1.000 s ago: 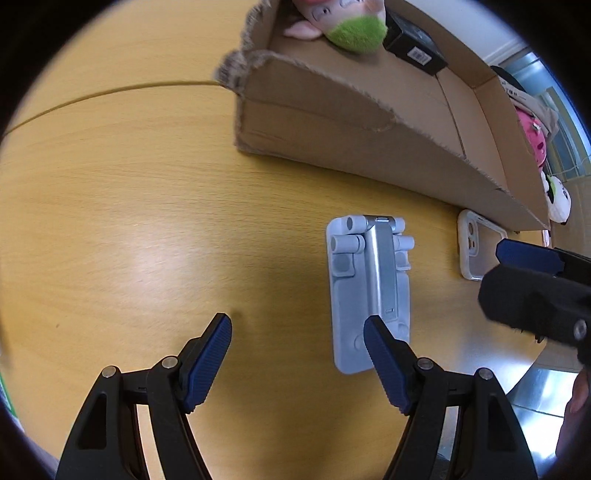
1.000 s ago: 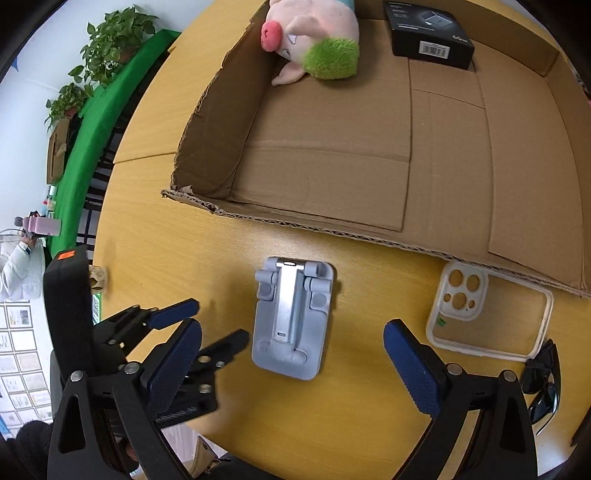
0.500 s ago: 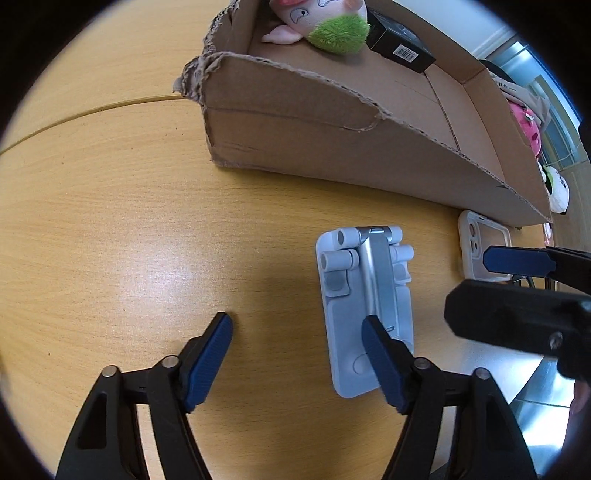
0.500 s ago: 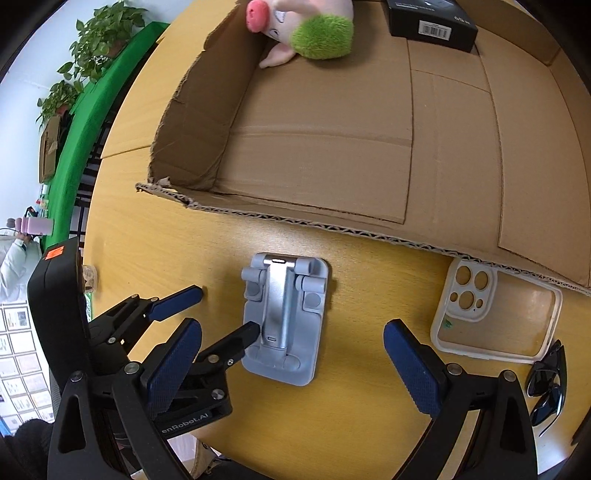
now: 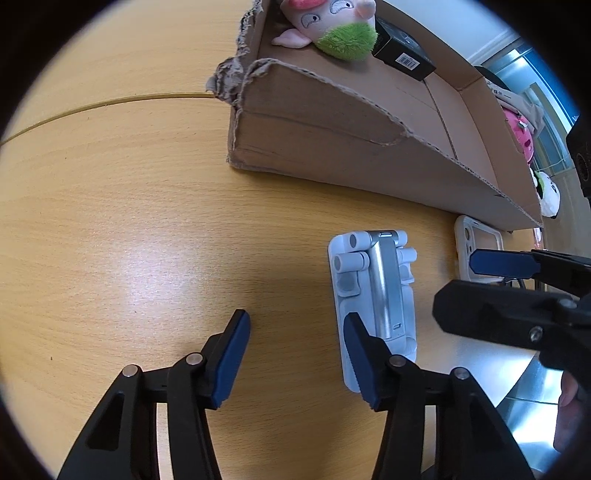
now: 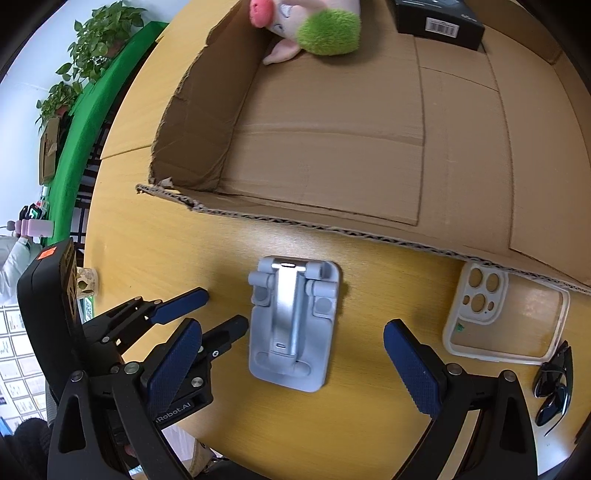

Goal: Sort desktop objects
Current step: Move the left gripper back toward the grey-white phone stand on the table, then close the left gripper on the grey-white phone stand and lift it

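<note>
A grey folded phone stand (image 6: 291, 325) lies flat on the wooden table, just in front of the cardboard box (image 6: 332, 162). My right gripper (image 6: 291, 365) is open, its jaws on either side of the stand's near end. My left gripper (image 5: 295, 354) is open and empty; the stand (image 5: 373, 291) lies by its right finger. The left gripper also shows in the right wrist view (image 6: 199, 314), left of the stand. A clear phone case (image 6: 506, 317) and black sunglasses (image 6: 554, 384) lie to the right.
Inside the box lie a pink pig plush with green fur (image 6: 314, 22) and a black carton (image 6: 439, 22). The box's torn front wall (image 5: 332, 147) stands low. The table edge (image 6: 258, 450) is close below. Plants and a green partition (image 6: 85, 96) are far left.
Both grippers have moved closer to the stand and the box. The right gripper's jaws now straddle the stand more closely. Nothing was grasped.
</note>
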Available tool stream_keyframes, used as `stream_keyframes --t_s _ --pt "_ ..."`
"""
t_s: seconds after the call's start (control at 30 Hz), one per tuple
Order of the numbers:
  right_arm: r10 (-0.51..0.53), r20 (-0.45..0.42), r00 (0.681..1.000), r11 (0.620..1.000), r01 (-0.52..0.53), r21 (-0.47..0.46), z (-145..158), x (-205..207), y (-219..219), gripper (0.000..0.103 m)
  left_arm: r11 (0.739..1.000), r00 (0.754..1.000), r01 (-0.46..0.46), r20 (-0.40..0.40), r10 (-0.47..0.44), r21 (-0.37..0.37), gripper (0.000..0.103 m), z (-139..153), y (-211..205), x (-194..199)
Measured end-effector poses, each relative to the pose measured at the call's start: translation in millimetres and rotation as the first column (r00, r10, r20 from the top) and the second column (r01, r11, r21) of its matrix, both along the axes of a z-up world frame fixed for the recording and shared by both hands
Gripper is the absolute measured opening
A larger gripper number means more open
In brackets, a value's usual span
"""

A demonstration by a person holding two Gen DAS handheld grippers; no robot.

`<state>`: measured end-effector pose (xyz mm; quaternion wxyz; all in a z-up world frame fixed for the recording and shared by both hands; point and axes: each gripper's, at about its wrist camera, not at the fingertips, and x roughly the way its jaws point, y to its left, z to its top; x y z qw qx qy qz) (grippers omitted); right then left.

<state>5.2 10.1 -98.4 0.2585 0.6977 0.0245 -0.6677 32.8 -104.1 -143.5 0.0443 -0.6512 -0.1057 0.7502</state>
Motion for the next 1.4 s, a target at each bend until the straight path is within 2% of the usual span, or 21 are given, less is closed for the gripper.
stream_keyframes --t_s 0.1,0.27,0.6,0.8,1.1,1.23,1.33,1.4 --pt "0.003 0.0 1.0 1.0 -0.003 0.001 0 1 -3 0.101 1.0 1.0 -0.009 0.006 0.008 0.005 0.043 -2 1 -5" --pt "0.009 -0.021 1.0 1.0 -0.009 0.0 7 1 -3 0.101 0.998 0.999 -0.053 0.001 0.053 0.026 0.043 -1 -15 -3" --pt "-0.011 -0.004 1.0 1.0 0.011 -0.007 -2 2 4 0.101 0.989 0.994 -0.108 0.036 0.105 0.101 0.043 -3 -27 -5" --pt "-0.008 -0.012 1.0 1.0 0.008 -0.003 -10 -2 1 0.101 0.982 0.995 -0.095 0.025 0.092 0.161 0.043 2 -23 -2" --pt "0.146 -0.112 0.983 0.989 -0.142 0.038 -34 24 -6 0.101 0.972 0.989 -0.15 0.038 0.146 0.178 0.043 2 -43 -6" --pt "0.155 -0.128 0.98 0.987 -0.147 0.064 -46 37 -8 0.101 0.974 0.988 -0.156 0.041 0.151 0.164 0.043 3 -53 -10" --pt "0.164 -0.169 0.972 0.984 -0.15 0.093 -52 46 -17 0.102 0.976 0.988 -0.152 0.046 0.147 0.156 0.043 2 -55 -13" --pt "0.203 -0.227 0.953 0.973 -0.171 0.153 -56 53 -28 0.103 0.978 0.99 -0.141 0.051 0.135 0.154 0.043 2 -53 -16"
